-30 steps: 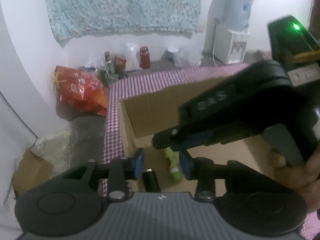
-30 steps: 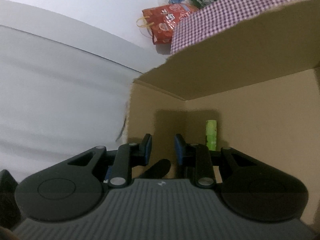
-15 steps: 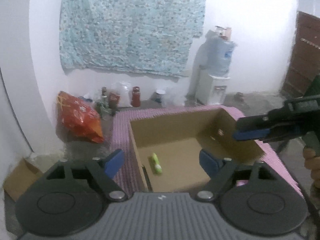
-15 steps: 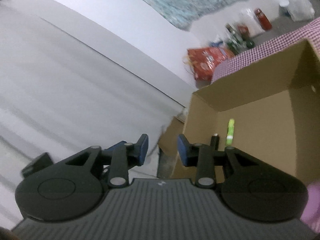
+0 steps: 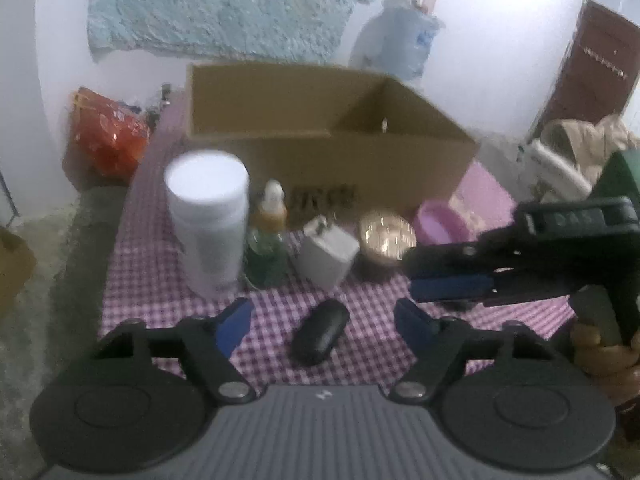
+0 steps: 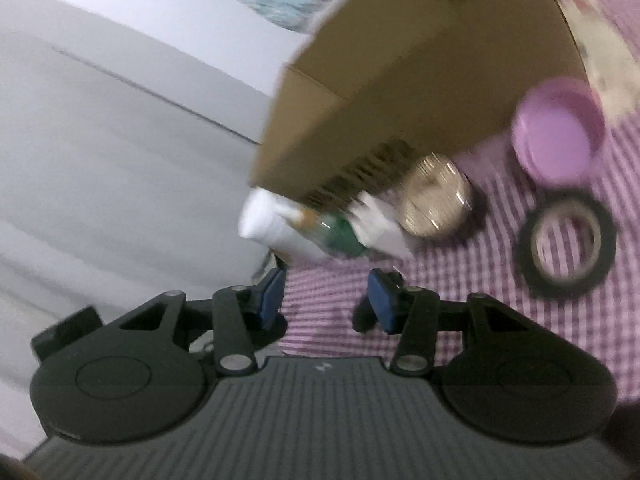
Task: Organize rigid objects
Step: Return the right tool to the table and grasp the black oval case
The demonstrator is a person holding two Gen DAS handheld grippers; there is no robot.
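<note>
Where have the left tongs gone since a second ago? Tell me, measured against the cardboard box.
Yes, they moved. The left tongs backed out of the cardboard box and now hang open before its front wall, over the black case.

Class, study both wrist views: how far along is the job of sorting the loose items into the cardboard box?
Done: cannot tell; the cardboard box hides its inside. In hand: nothing; the left hand-held gripper and right hand-held gripper are open and empty. Left on the checked cloth: white canister, green bottle, white adapter, gold tin, purple bowl, tape roll, black case.
</note>
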